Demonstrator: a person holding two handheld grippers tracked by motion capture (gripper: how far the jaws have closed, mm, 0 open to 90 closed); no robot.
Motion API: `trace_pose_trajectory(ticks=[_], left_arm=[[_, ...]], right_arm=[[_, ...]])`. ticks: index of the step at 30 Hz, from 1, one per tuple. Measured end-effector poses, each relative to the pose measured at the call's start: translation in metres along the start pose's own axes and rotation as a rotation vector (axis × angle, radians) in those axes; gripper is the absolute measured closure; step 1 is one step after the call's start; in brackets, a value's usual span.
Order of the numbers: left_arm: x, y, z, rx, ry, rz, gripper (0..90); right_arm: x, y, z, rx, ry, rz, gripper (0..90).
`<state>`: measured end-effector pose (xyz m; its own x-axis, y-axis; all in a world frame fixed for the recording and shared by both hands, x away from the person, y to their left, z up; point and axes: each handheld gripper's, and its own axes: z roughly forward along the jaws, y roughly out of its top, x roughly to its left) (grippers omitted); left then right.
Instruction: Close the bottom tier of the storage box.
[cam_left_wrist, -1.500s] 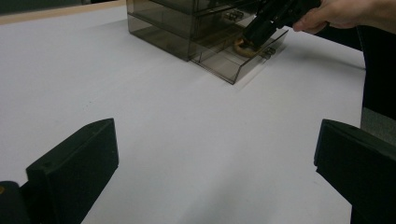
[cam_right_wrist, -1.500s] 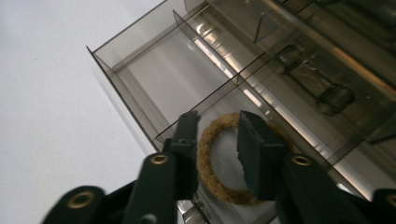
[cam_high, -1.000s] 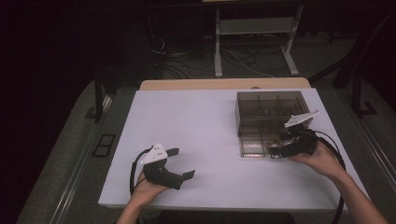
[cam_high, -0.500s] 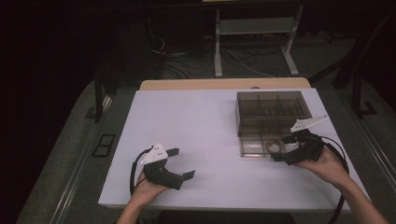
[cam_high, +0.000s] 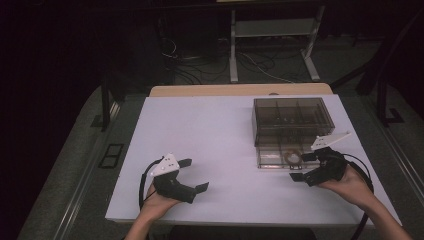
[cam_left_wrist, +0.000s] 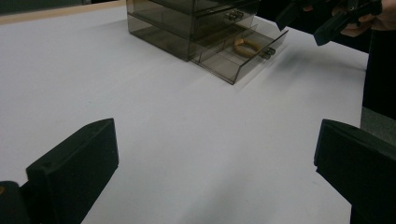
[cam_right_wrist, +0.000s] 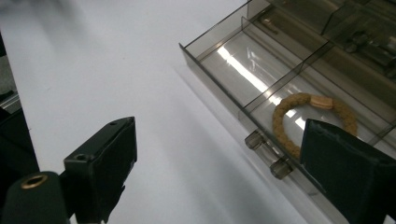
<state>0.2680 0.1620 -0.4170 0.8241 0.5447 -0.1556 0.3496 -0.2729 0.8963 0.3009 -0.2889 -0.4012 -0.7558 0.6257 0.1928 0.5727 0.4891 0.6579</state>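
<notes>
While a person sat at the white surface (cam_high: 220, 140) with a gripper in each hand, the right gripper (cam_high: 300, 167) hung just off the front of a smoky clear plastic drawer organizer (cam_high: 290, 120), its jaws standing wide apart and holding nothing. The bottom drawer (cam_right_wrist: 261, 88) stood pulled out, and in one of its divided compartments lay a tan braided cord bracelet (cam_right_wrist: 299, 116) with a small metal clasp, close behind the drawer's clear bar handle (cam_right_wrist: 267, 154). Judged from the pictures, the bracelet would be light, soft and limp, easy to pinch across its braid or to hook through the loop, while the thin plastic drawer would be light and slick, likely to skid or tilt unless moved squarely by its handle. The left gripper (cam_high: 192, 175) rested on the near left of the surface, well apart from the organizer, its jaws likewise spread and empty. Compared with a second earlier, the right gripper had drawn back from the drawer front toward the person and lay slightly lower on the surface, whereas the left gripper and the organizer had kept their places.
</notes>
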Motion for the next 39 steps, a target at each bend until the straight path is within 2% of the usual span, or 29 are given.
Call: trace_pose_trajectory(ticks=[8, 10, 14, 15, 18, 20, 30, 38, 39], left_arm=[[0.0, 0.0, 0.0, 0.002, -0.001, 0.001, 0.0], [0.0, 0.0, 0.0, 0.004, -0.002, 0.003, 0.0], [0.0, 0.0, 0.001, 0.003, -0.002, 0.003, 0.0], [0.0, 0.0, 0.001, 0.004, -0.002, 0.004, 0.0], [0.0, 0.0, 0.001, 0.002, -0.003, 0.001, 0.0], [0.0, 0.0, 0.001, 0.004, -0.002, 0.002, 0.0], [0.0, 0.0, 0.001, 0.006, -0.003, 0.004, 0.0], [0.0, 0.0, 0.001, 0.005, -0.002, 0.002, 0.0], [0.0, 0.0, 0.001, 0.005, -0.001, 0.002, 0.0]], right_arm=[[0.005, -0.004, 0.003, 0.038, 0.031, -0.027, 10.5], [0.006, -0.005, 0.003, 0.05, 0.037, -0.035, 16.4], [0.006, -0.007, 0.002, 0.063, 0.055, -0.046, 18.7], [0.006, -0.008, 0.001, 0.062, 0.064, -0.053, 24.4], [0.006, -0.01, 0.0, 0.065, 0.071, -0.06, 27.1], [0.006, -0.011, 0.0, 0.067, 0.075, -0.065, 34.5], [0.002, -0.016, 0.002, 0.083, 0.042, -0.057, 60.4], [-0.002, -0.018, 0.007, 0.119, -0.004, -0.034, 88.5], [-0.002, -0.018, 0.007, 0.125, -0.006, -0.031, 88.7]])
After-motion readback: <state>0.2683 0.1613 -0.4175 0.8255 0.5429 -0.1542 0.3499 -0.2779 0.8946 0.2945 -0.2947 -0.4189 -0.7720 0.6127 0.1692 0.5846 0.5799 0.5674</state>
